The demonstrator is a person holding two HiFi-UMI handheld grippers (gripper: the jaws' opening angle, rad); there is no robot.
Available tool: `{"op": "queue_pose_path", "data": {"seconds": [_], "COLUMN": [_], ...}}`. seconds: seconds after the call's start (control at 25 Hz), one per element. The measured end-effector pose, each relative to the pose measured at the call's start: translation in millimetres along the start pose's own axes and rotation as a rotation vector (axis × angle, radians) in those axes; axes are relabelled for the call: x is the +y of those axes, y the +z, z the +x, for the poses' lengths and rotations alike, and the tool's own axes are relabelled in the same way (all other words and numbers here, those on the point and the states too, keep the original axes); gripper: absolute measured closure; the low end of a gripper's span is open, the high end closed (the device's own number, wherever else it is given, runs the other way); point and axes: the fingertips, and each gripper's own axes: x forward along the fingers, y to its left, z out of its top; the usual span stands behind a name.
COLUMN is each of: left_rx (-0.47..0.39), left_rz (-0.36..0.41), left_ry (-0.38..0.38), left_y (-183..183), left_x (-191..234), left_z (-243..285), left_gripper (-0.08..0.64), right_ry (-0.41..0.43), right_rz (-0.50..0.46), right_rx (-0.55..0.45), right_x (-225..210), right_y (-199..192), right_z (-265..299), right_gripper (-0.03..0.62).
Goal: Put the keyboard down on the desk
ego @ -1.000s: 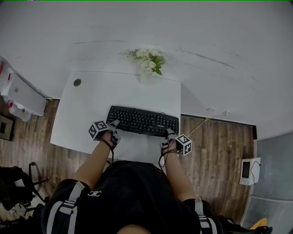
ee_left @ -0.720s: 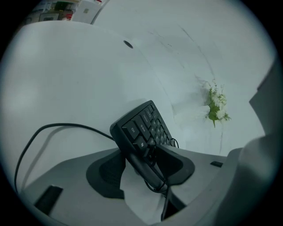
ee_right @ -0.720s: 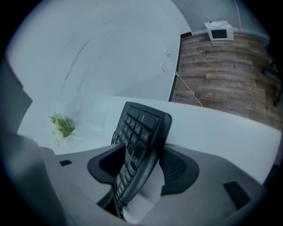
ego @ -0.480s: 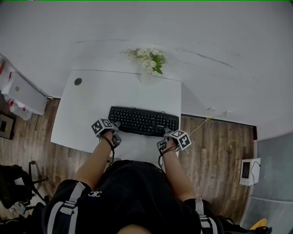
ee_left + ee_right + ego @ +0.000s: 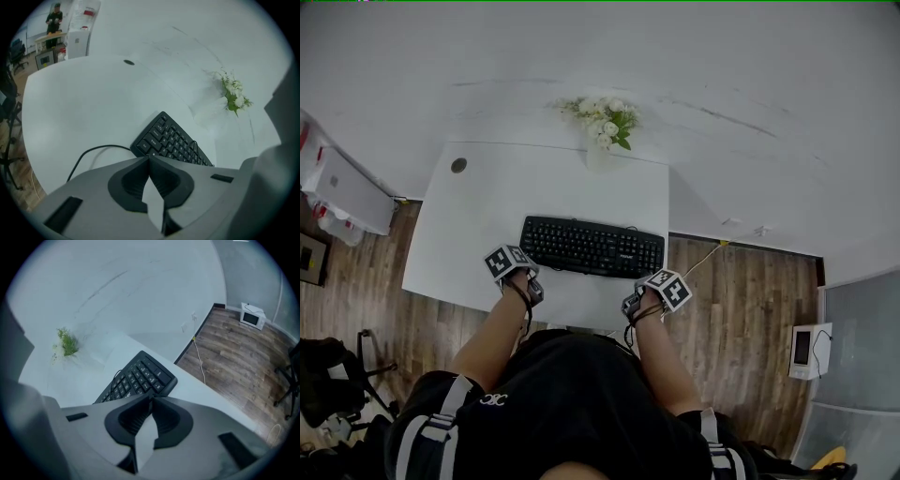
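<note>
The black keyboard (image 5: 592, 247) lies flat on the white desk (image 5: 487, 211), near its front edge. My left gripper (image 5: 526, 268) hovers just short of the keyboard's left end (image 5: 173, 140). Its jaws (image 5: 148, 158) are closing with the tips together and nothing between them. My right gripper (image 5: 639, 284) is off the keyboard's right front corner (image 5: 136, 378), over the desk's front edge. Its jaws (image 5: 151, 397) are also closing, tips touching, empty. Neither gripper touches the keyboard.
A vase of white flowers (image 5: 605, 127) stands at the desk's back edge by the wall. A cable hole (image 5: 458, 166) is at the far left corner. The keyboard's black cable (image 5: 93, 152) loops on the desk. A white appliance (image 5: 811, 349) sits on the wood floor at right.
Both grippers have let go of the keyboard's front corners and drawn back toward the person. Their jaws have come together. The keyboard stays on the desk.
</note>
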Motion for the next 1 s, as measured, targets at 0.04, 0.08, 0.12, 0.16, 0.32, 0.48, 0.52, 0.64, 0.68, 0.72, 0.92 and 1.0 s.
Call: {"op": "queue_pose_path", "data": {"seconds": [0.04, 0.08, 0.12, 0.16, 0.32, 0.48, 0.52, 0.64, 0.68, 0.72, 0.92, 1.0], "left_rx": [-0.007, -0.009, -0.005, 0.002, -0.005, -0.120, -0.162, -0.273, -0.305, -0.338, -0.511, -0.589], "left_rz": [0.009, 0.009, 0.004, 0.000, 0.066, 0.333, 0.407, 0.538, 0.565, 0.595, 0.750, 0.817], "left_ry": [0.002, -0.004, -0.014, -0.023, -0.057, -0.112, -0.120, -0.162, -0.184, -0.208, -0.362, -0.398], "left_y": [1, 1, 0, -1, -1, 18, 24, 39, 43, 47, 59, 62], "left_x": [-1, -2, -4, -6, -22, -61, -72, -102, -113, -124, -185, -207], "left_z": [-2, -3, -4, -4, -9, -28, -35, -56, -63, -71, -124, -150], "left_gripper": [0.558, 0.558, 0.558, 0.558, 0.558, 0.559, 0.560, 0.560, 0.560, 0.560, 0.560, 0.560], "right_ry": [0.011, 0.029, 0.052, 0.078, 0.206, 0.332, 0.352, 0.435, 0.479, 0.524, 0.639, 0.653], "right_rz": [-0.030, -0.059, -0.087, -0.113, -0.237, -0.380, -0.427, -0.519, -0.534, -0.552, -0.706, -0.775], "right_rx": [-0.013, -0.026, -0.038, -0.051, -0.111, -0.180, -0.209, -0.280, -0.298, -0.320, -0.486, -0.593], "right_x": [4, 10, 17, 25, 68, 114, 123, 153, 165, 177, 226, 242], "right_y": [3, 5, 8, 10, 16, 21, 24, 31, 33, 36, 48, 53], "right_z": [-2, -4, -7, -10, -26, -47, -52, -68, -77, -86, -133, -158], "right_gripper": [0.587, 0.589, 0.589, 0.589, 0.591, 0.591, 0.591, 0.591, 0.592, 0.592, 0.592, 0.592]}}
